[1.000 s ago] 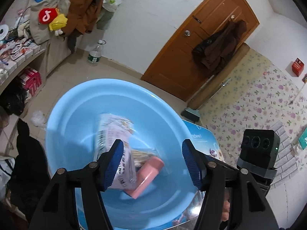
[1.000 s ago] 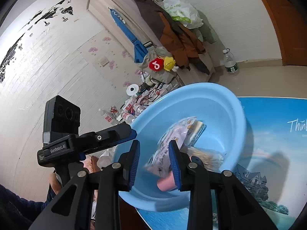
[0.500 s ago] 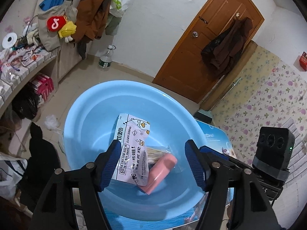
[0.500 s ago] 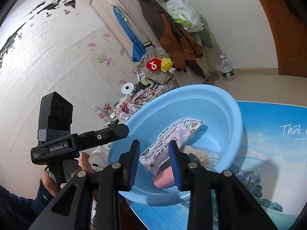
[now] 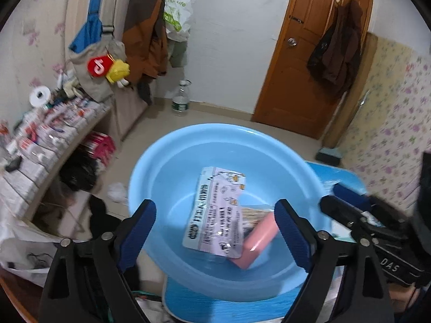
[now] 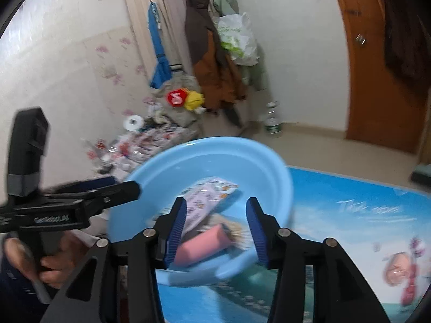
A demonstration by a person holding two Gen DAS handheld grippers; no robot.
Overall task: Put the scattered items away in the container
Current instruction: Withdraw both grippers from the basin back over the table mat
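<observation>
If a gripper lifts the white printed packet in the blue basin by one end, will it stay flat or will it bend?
The white printed packet looks like thin, flat film, so it would probably droop. Its glossy surface may slip. It leans on the pink block in the blue basin, so lifting could nudge that.

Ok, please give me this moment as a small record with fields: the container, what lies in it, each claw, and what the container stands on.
container: light blue basin, round, upright
contents: white printed packet; pink block, partly under the packet; clear bag of thin sticks beside them
left claw: open, jaws have just been opening, nothing gripped, above the basin
right claw: open, jaws have just been opening, nothing gripped
support: blue printed tabletop
</observation>
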